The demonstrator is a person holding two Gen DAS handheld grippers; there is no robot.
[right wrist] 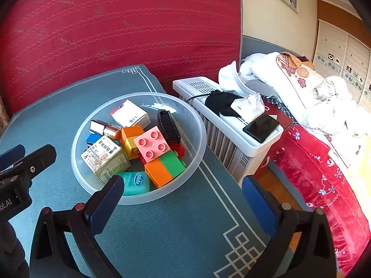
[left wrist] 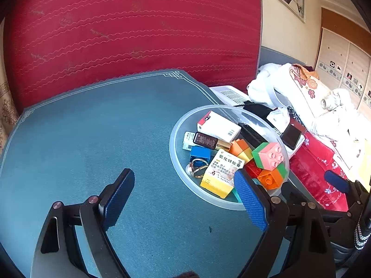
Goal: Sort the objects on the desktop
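We hold both the left gripper [left wrist: 185, 197] and right gripper [right wrist: 183, 199] spread and empty near the clear bowl [right wrist: 199, 125], since everything already sits gathered inside.

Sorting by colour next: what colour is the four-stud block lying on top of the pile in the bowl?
Pink; the four-stud block shows best in the right wrist view.

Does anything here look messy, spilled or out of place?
Nothing is spilled. The clear plastic bowl holds a loose jumble: toy bricks, a yellow ointment box lying tilted, a black comb. The teal table mat around it looks tidy.
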